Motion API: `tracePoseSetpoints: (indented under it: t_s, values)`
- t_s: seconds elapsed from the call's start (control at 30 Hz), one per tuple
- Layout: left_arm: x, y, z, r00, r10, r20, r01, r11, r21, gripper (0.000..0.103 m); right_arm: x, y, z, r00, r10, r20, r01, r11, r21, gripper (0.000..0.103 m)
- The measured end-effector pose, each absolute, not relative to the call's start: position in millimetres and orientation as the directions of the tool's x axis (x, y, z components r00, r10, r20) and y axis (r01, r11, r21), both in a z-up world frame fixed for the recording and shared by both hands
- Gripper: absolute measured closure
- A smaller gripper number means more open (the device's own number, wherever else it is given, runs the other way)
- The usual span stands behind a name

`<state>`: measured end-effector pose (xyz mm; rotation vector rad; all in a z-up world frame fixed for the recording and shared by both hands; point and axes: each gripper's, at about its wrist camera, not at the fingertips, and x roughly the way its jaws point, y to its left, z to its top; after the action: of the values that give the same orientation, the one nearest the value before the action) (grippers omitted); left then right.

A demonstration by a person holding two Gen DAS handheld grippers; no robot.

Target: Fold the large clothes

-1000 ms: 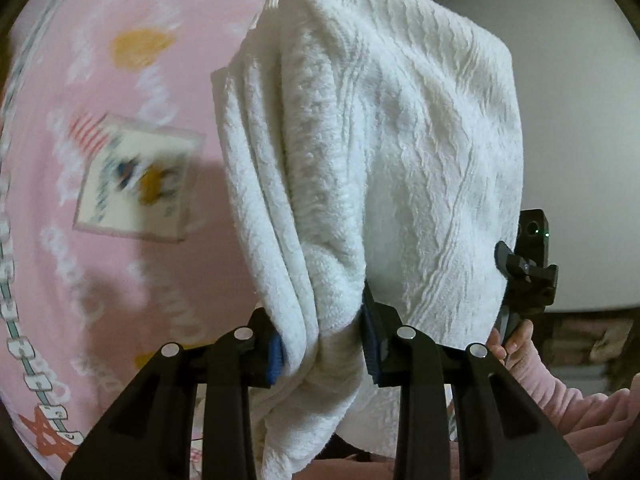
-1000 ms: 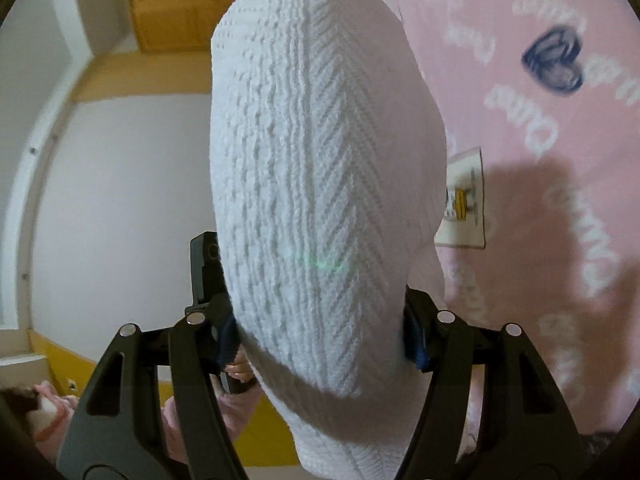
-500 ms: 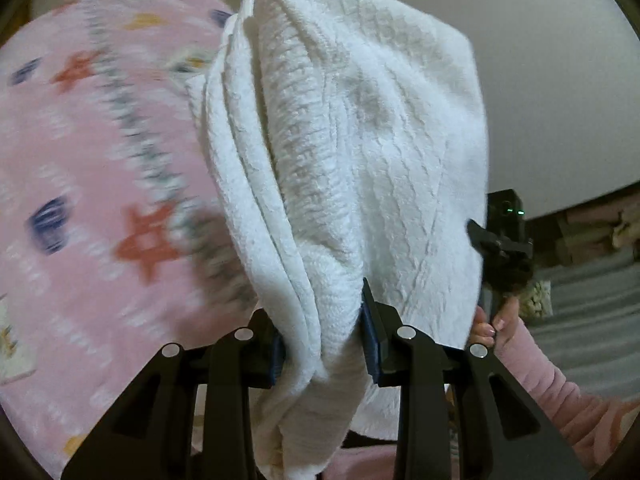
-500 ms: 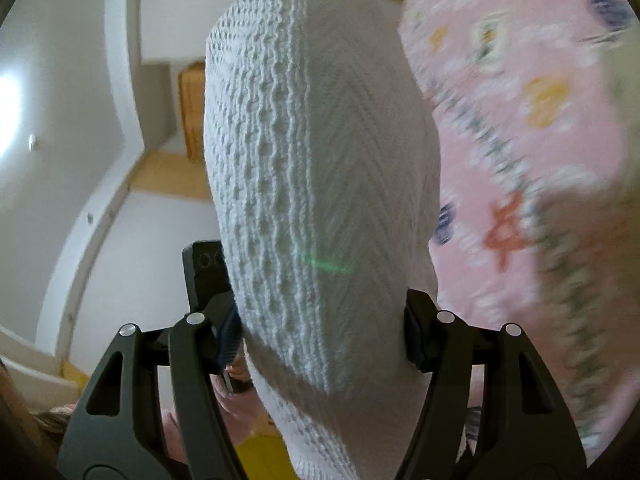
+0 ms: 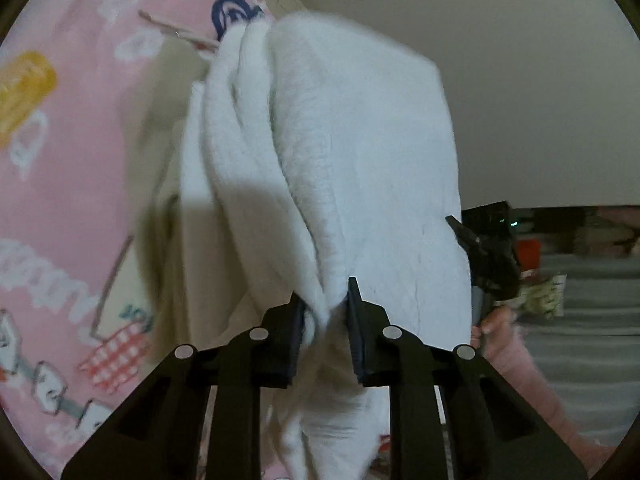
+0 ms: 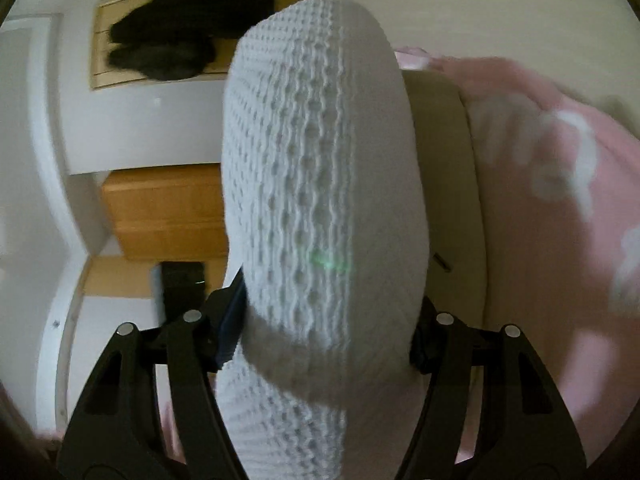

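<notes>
Left wrist view first: our left hand-held gripper (image 5: 325, 308) is pinched narrow on a bunched fold of the white knit garment (image 5: 352, 168), and its jaws have just been closing further, so the wad between them looks thinner than a second ago, when the pads sat wider apart on a fatter roll. The garment hangs up in front of the lens, off the pink patterned bedspread (image 5: 80, 152), which slid past fast and is blurry now; a beige patch shows next to the cloth but we can't tell what it is. Off to the right we can spot the other hand-held gripper with a pink sleeve (image 5: 516, 356) under it, in front of a plain wall, where a second ago it was nearly all bedspread behind. Right wrist view: our right hand-held gripper (image 6: 328, 320) holds a thick bundle of the same garment (image 6: 320, 184), jaws wide around it and just opened a touch more, cloth still pressed between the pads. Behind it the background has swung round, so now we see a wooden cabinet (image 6: 164, 208) and something dark (image 6: 184, 44) up top, with pink bedding (image 6: 540, 220) at the right edge. We reckon both ends are being carried over together for a fold, garment still airborne, so nothing's laid down or creased yet. That skinny left pinch is the bit we'd watch for slipping.
</notes>
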<state>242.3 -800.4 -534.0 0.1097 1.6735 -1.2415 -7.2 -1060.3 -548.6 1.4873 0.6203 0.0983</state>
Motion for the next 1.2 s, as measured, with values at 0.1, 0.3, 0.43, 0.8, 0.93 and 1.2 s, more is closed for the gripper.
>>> tracePoseSetpoints:
  t_s: [0.1,0.3,0.43,0.8,0.93,1.2]
  values:
    - [246,-788,-531,-0.468,-0.457,-0.756,0.589,0.476,-0.652,0.083,5,-1063,-543,0.810,0.469,-0.353,0.316,0.158,0.935,0.030]
    - [259,-774,-489,-0.416,-0.357,-0.836,0.640,0.538,-0.548,0.088,1,-1071,-486,0.666,0.448,-0.596,0.436,0.414,0.799,0.027]
    - [270,-773,-449,-0.349,-0.345,-0.871,0.659,0.570,-0.490,0.088,-26,-1062,-424,0.719,0.322,-0.616,0.387,0.551,0.739,0.037]
    - [204,-908,-444,-0.269,-0.304,-0.914,0.795,0.466,-0.389,0.087,48,-936,-450,0.596,0.410,-0.690,0.300,0.684,0.665,0.062]
    - [208,-913,-474,-0.202,-0.239,-0.950,0.804,0.513,-0.301,0.087,79,-901,-453,0.588,0.424,-0.688,0.225,0.731,0.644,0.071]
    - [236,-881,-502,-0.189,-0.246,-0.951,0.761,0.575,-0.300,0.099,60,-913,-424,0.677,0.370,-0.636,0.232,0.713,0.661,0.075]
